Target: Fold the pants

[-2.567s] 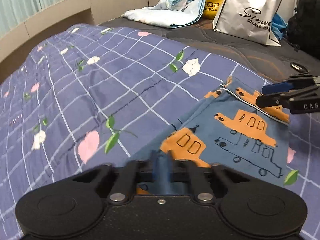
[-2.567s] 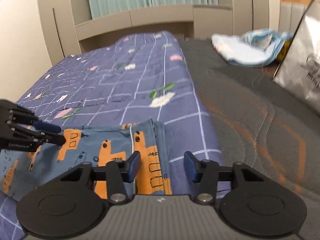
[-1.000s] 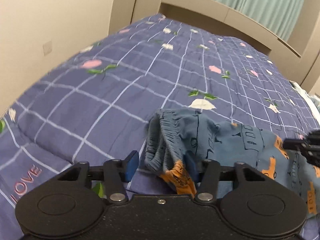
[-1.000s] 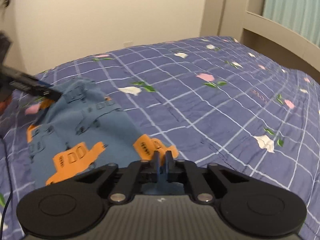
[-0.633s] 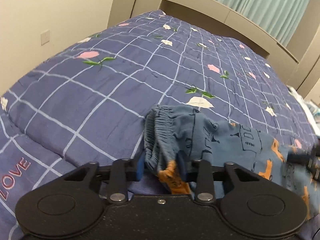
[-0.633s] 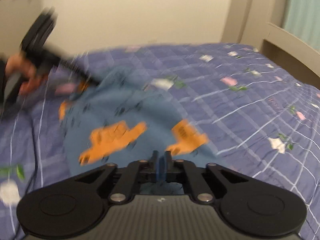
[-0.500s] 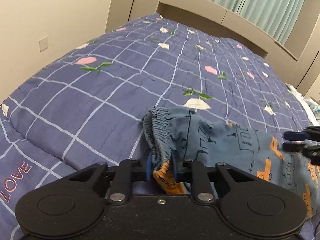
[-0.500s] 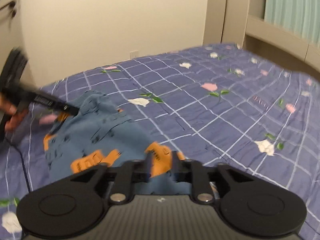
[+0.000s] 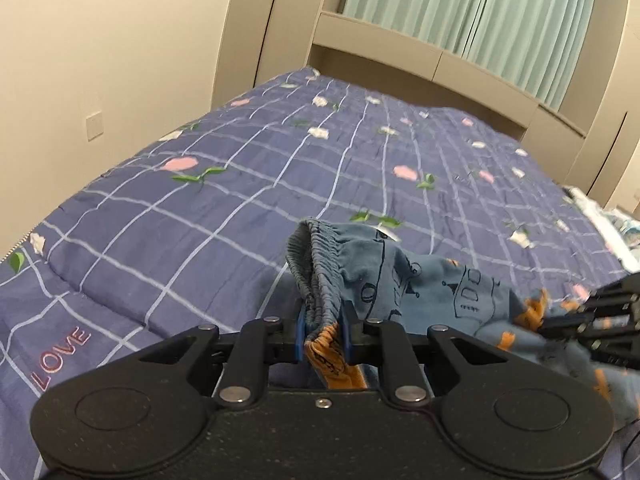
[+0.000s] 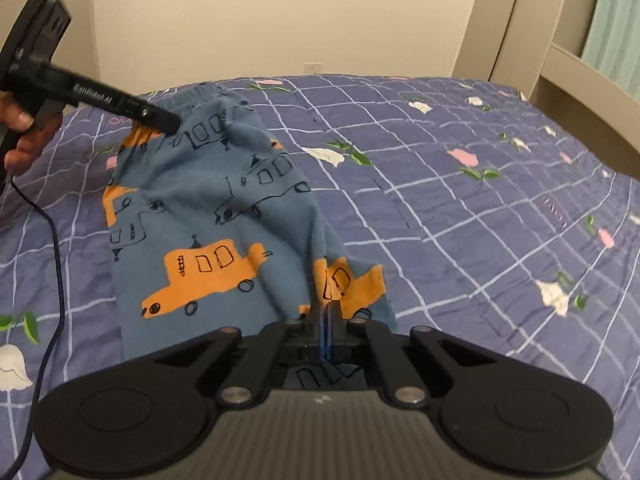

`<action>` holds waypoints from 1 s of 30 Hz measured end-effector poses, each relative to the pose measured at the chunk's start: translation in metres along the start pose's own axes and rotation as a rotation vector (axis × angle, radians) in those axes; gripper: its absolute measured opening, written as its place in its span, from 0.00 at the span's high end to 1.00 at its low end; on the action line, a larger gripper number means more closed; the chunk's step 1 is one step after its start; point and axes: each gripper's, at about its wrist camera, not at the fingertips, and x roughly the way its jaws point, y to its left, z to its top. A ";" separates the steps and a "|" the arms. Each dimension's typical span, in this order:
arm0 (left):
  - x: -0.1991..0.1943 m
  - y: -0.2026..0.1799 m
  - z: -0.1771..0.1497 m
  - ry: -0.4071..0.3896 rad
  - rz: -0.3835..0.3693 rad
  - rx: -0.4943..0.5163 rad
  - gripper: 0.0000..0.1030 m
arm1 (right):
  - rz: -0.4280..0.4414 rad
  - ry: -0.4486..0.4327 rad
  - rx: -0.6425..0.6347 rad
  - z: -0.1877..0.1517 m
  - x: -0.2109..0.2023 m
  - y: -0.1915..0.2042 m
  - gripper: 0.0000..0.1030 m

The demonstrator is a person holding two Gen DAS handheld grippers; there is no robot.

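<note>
Left wrist view: left gripper (image 9: 323,334) now clamped on the elastic waistband of the pants (image 9: 400,280), where a second ago those fingers stood spread around the bunched band. Right wrist view: right gripper (image 10: 327,326) pinched tight on a lower edge of the same pants, cloth stretched between both tools and partly lifted off the quilt (image 10: 460,208). Likely meaning: both ends secured, ready to pull flat or carry one end over the other for a fold. Beyond the garment, blue checked quilt with pink and white flowers and a stitched "LOVE" (image 9: 60,354). Farther off, wooden headboard shelf (image 9: 420,62), green curtains (image 9: 480,4), beige wall with a socket plate (image 9: 94,127).
</note>
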 end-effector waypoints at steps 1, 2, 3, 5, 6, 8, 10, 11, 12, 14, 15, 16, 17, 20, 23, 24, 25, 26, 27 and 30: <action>0.001 0.001 -0.001 0.007 0.005 -0.002 0.82 | 0.011 -0.005 0.022 0.001 0.000 -0.004 0.97; 0.003 0.002 -0.002 0.010 0.008 -0.003 0.82 | 0.018 -0.019 0.061 0.002 -0.002 -0.011 0.92; 0.003 0.003 -0.002 0.010 0.008 -0.004 0.82 | 0.025 -0.042 0.106 0.004 -0.004 -0.020 0.83; 0.003 0.005 -0.001 0.008 0.005 -0.010 0.82 | 0.039 -0.084 0.192 0.009 -0.010 -0.035 0.73; 0.003 0.004 -0.001 0.007 0.005 -0.009 0.82 | 0.037 -0.098 0.229 0.011 -0.011 -0.043 0.70; 0.003 0.003 -0.001 0.006 0.007 -0.008 0.82 | 0.028 -0.099 0.291 0.016 -0.005 -0.059 0.69; 0.002 0.003 -0.001 0.006 0.007 -0.009 0.82 | 0.047 -0.073 0.350 0.017 0.006 -0.073 0.67; 0.002 0.004 -0.001 0.006 0.005 -0.010 0.82 | 0.067 -0.050 0.382 0.017 0.014 -0.079 0.66; 0.002 0.004 0.000 0.006 0.002 -0.011 0.82 | 0.092 -0.022 0.410 0.017 0.022 -0.084 0.65; 0.001 0.005 0.000 0.004 -0.001 -0.012 0.82 | 0.132 0.030 0.444 0.015 0.035 -0.089 0.65; 0.000 0.005 0.001 0.003 -0.003 -0.013 0.82 | 0.141 0.043 0.456 0.014 0.037 -0.091 0.75; -0.001 0.005 0.001 0.001 -0.005 -0.014 0.82 | 0.135 0.039 0.460 0.013 0.036 -0.090 0.88; -0.005 0.005 0.002 -0.006 -0.008 -0.017 0.82 | 0.131 0.025 0.458 0.012 0.034 -0.088 0.93; -0.020 0.005 0.006 -0.049 -0.010 -0.030 0.83 | 0.057 -0.072 0.409 0.018 0.014 -0.082 0.95; -0.025 0.004 0.010 -0.066 -0.003 -0.041 0.83 | -0.010 -0.140 0.403 0.024 0.006 -0.087 0.95; -0.021 0.003 0.011 -0.058 0.006 -0.032 0.83 | -0.021 -0.139 0.399 0.027 0.009 -0.089 0.95; -0.016 0.002 0.011 -0.047 0.017 -0.027 0.83 | -0.029 -0.129 0.396 0.028 0.014 -0.089 0.95; -0.009 0.002 0.011 -0.034 0.023 -0.024 0.83 | -0.031 -0.113 0.395 0.028 0.022 -0.090 0.95; -0.001 0.002 0.011 -0.019 0.028 -0.022 0.83 | -0.036 -0.096 0.392 0.027 0.030 -0.089 0.95; 0.019 0.008 0.011 0.037 0.035 -0.065 0.82 | -0.032 -0.046 0.400 0.018 0.048 -0.088 0.83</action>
